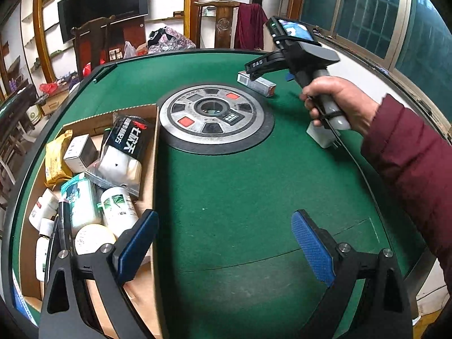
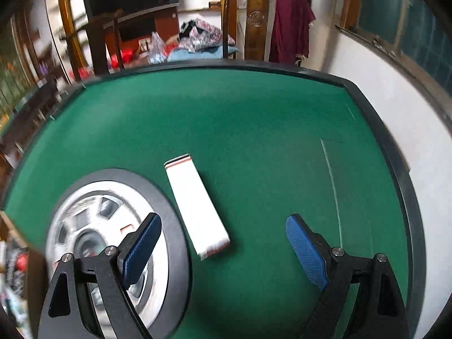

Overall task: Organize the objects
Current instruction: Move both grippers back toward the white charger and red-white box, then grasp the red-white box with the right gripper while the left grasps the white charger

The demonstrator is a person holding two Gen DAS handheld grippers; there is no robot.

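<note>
A cardboard box at the left of the green table holds several bottles, small boxes and packets, among them a black-and-white sock packet. My left gripper is open and empty, its left finger over the box's right wall. A long white carton with red ends lies on the felt just ahead of my open, empty right gripper. In the left wrist view the right gripper hovers over that carton at the far side. A small white box lies under the person's hand.
A round silver-and-black dial panel sits in the table's middle, also in the right wrist view. The table has a raised dark rim. Wooden chairs, a TV and shelves stand behind. The person's maroon sleeve crosses the right side.
</note>
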